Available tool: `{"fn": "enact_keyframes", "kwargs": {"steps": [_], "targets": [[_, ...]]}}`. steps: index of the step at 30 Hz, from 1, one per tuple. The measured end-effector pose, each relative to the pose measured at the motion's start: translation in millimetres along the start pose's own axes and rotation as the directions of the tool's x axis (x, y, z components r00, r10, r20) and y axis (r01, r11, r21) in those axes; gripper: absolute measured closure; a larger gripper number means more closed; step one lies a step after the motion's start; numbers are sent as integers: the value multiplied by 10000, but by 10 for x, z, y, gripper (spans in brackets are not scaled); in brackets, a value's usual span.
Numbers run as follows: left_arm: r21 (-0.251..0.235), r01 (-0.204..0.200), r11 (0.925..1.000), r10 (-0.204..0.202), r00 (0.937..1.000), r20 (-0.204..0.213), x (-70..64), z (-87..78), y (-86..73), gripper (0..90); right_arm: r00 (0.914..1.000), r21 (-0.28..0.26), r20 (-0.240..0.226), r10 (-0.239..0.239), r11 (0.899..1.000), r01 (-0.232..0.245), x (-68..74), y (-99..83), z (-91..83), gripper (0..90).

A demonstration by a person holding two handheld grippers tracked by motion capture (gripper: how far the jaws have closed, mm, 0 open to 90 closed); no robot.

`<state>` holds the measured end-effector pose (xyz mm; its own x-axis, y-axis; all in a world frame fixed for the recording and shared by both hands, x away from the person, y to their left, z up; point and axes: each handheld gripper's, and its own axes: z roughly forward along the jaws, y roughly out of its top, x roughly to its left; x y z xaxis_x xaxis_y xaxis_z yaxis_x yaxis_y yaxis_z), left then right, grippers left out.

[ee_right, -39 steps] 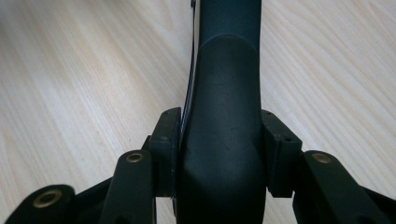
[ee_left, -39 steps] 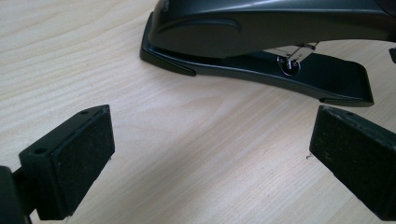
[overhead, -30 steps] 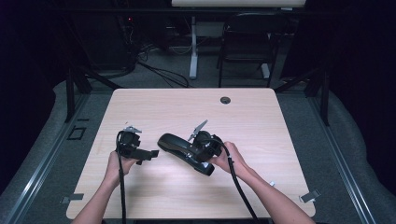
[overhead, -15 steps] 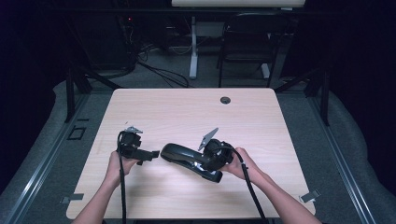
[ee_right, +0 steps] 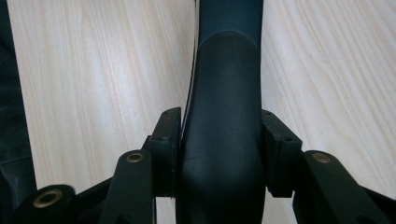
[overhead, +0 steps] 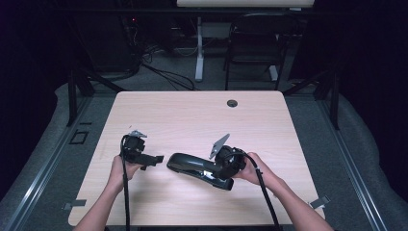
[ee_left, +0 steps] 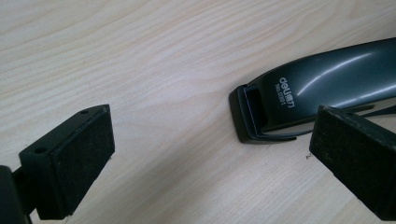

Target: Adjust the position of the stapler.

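Observation:
A black stapler [overhead: 192,166] with white lettering lies lengthwise on the light wooden table [overhead: 192,115], near the front middle. My right gripper [overhead: 219,172] is shut on its rear end; in the right gripper view both pads [ee_right: 280,149] press the stapler's [ee_right: 226,116] sides, the right gripper [ee_right: 222,149] straddling it. My left gripper [overhead: 156,160] stands open just left of the stapler's front tip. In the left gripper view the stapler's [ee_left: 317,93] mouth lies ahead, by the right pad [ee_left: 355,163], with bare wood between the left gripper's [ee_left: 217,158] jaws.
A round cable hole [overhead: 232,103] sits near the table's far edge. Behind the table stand a dark chair [overhead: 255,48] and a white desk leg [overhead: 198,53], with cables on the floor. Metal rails run along both sides of the table.
My right gripper has carried the stapler a little toward the table's front edge and to the right. The left gripper has hardly moved.

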<state>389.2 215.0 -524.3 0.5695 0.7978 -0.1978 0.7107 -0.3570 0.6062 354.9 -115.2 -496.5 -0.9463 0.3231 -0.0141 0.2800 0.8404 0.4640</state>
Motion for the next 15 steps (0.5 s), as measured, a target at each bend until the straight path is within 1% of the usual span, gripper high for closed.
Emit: {"fn": "enact_keyframes", "kwargs": {"steps": [1,2,5,7,9,12,15], "targets": [[0,0,10000,0,10000,0,0,0,0,2,10000,0,0,0,10000,0,0,0,0,556],[2,18,10000,-18,10000,1,-5,0,0,2,9998,-43,-53,-187,9998,186,2,-19,-9,554],[-14,10,10000,-10,10000,-6,-3,-1,0,2,9986,-117,-273,-457,9989,454,-17,-69,-31,555],[-7,16,10000,-16,10000,-5,3,-5,-2,2,9966,-45,-415,-717,9974,716,-28,-102,-62,556],[-16,18,10000,-18,10000,-13,3,-4,-2,2,9953,-14,-462,-846,9964,847,-31,-121,-83,556],[-8,9,10000,-9,10000,-6,-2,-1,0,2,9943,-30,-530,-925,9957,924,-35,-143,-99,556],[-9,8,10000,-8,10000,-4,-4,-1,0,2,9945,-33,-541,-900,9959,900,-39,-147,-105,555]]}}
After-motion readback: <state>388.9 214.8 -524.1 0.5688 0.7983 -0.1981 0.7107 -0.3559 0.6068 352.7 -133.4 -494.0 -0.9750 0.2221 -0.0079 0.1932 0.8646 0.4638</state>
